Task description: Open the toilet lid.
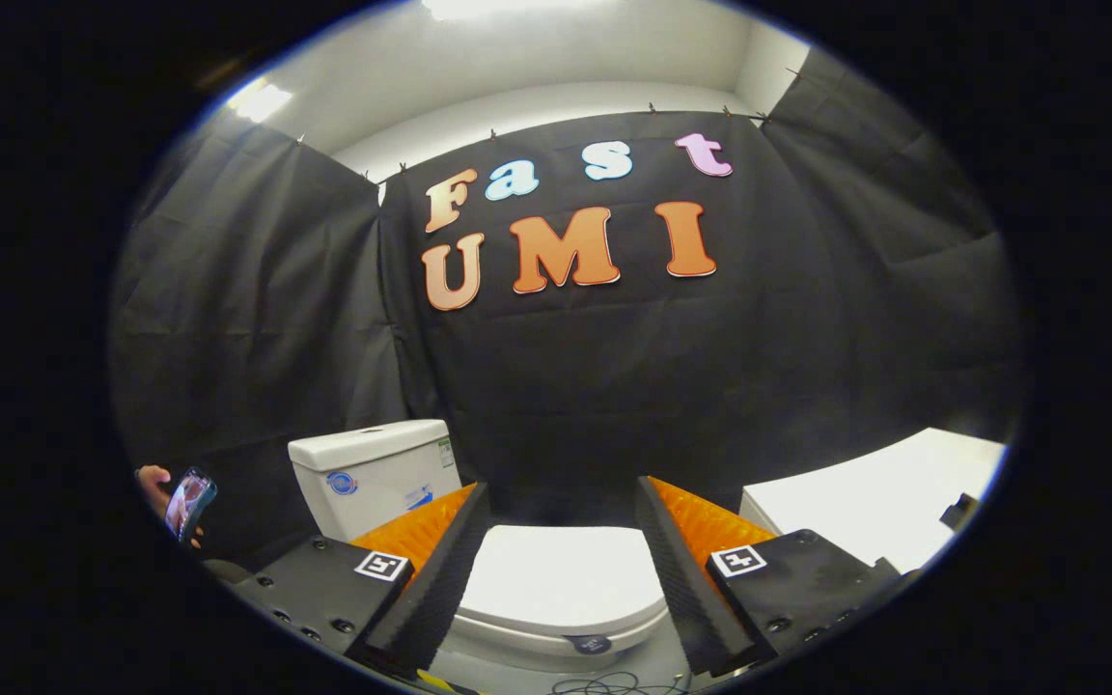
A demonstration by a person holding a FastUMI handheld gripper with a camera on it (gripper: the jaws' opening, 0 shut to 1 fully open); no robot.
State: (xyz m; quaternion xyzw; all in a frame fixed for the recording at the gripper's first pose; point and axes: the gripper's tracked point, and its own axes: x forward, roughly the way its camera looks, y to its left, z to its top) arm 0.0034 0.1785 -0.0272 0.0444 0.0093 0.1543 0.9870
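A white toilet stands against the black cloth wall, its tank [375, 473] behind my left finger. The white lid [561, 579] lies flat and closed on the bowl, seen in the gap between my two fingers and below them. My gripper [561, 502] is open, held above the lid with clear space under it. Nothing sits between the fingers [440, 579], and neither touches the lid. The lid's front rim [595, 642] carries a small dark mark.
A white cabinet or counter top [884, 502] stands to the right of the toilet. At the far left a person's hand holds a phone [189, 502]. Cables [604, 687] lie on the floor in front of the bowl.
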